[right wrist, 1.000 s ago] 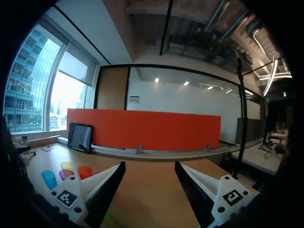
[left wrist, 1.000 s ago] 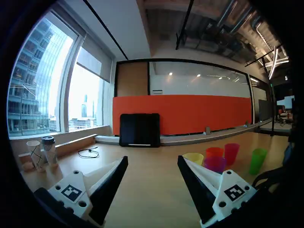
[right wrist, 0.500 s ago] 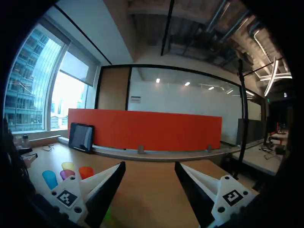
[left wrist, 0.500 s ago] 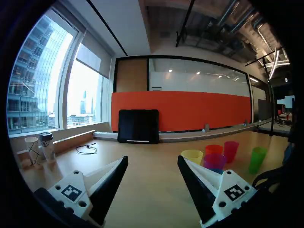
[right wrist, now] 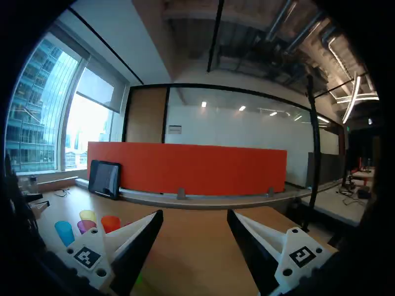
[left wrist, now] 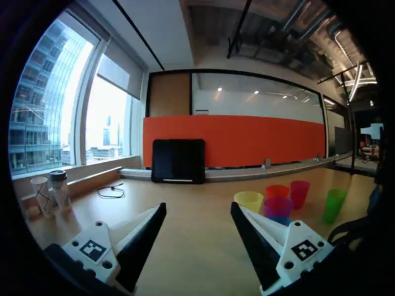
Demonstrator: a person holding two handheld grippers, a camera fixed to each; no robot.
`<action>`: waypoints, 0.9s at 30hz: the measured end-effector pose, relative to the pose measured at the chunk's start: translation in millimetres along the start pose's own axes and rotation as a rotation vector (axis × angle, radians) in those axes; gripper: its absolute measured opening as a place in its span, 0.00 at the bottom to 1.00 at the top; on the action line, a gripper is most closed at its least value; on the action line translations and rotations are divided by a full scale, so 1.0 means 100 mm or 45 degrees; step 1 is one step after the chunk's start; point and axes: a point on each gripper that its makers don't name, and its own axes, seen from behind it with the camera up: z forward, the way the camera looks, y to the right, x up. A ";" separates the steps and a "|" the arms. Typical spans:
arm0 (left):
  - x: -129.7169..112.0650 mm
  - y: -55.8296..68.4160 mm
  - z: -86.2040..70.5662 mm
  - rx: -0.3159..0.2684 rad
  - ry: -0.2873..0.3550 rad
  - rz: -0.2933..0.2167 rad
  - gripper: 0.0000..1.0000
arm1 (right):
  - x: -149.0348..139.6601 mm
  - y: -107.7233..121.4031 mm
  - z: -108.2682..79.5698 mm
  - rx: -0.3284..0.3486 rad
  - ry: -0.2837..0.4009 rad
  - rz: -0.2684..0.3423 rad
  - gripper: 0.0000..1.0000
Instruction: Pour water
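A cluster of plastic cups stands on the wooden table: in the left gripper view a yellow cup [left wrist: 248, 201], a purple cup [left wrist: 278, 207], an orange cup [left wrist: 277, 191], a pink cup [left wrist: 299, 193] and a green cup [left wrist: 334, 205] apart at the right. My left gripper [left wrist: 198, 217] is open and holds nothing; the cups are ahead to its right. In the right gripper view the blue cup [right wrist: 64, 232], purple cup [right wrist: 85, 226], yellow cup [right wrist: 88, 216] and orange cup [right wrist: 110, 223] sit low left. My right gripper [right wrist: 195, 222] is open and holds nothing.
A black tablet [left wrist: 178, 161] leans against the orange partition [left wrist: 237, 140]. A lidded paper cup [left wrist: 58, 187] and a clear cup [left wrist: 41, 192] stand on the window ledge at left, with a cable [left wrist: 111, 191] nearby. Bare tabletop [right wrist: 197, 246] stretches ahead of the right gripper.
The left gripper's view has tilted slightly upward, so the cups and tablet sit a little lower and more fully visible. The right gripper's view has barely shifted.
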 end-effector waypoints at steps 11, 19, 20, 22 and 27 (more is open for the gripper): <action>0.01 0.00 0.00 0.001 0.000 0.001 0.97 | -0.09 0.10 -0.05 0.007 0.020 -0.035 1.00; 0.00 -0.01 0.00 0.001 0.000 0.001 0.97 | -0.25 0.18 -0.02 0.031 0.017 -0.081 1.00; 0.00 -0.01 0.00 0.001 0.000 0.001 0.97 | -0.27 0.19 0.00 0.033 0.019 -0.086 1.00; 0.00 -0.01 0.00 0.001 0.000 0.002 0.97 | -0.31 0.20 0.02 0.034 0.024 -0.092 1.00; 0.00 -0.01 0.00 0.001 0.000 0.001 0.97 | -0.42 0.22 0.09 0.027 0.039 -0.084 1.00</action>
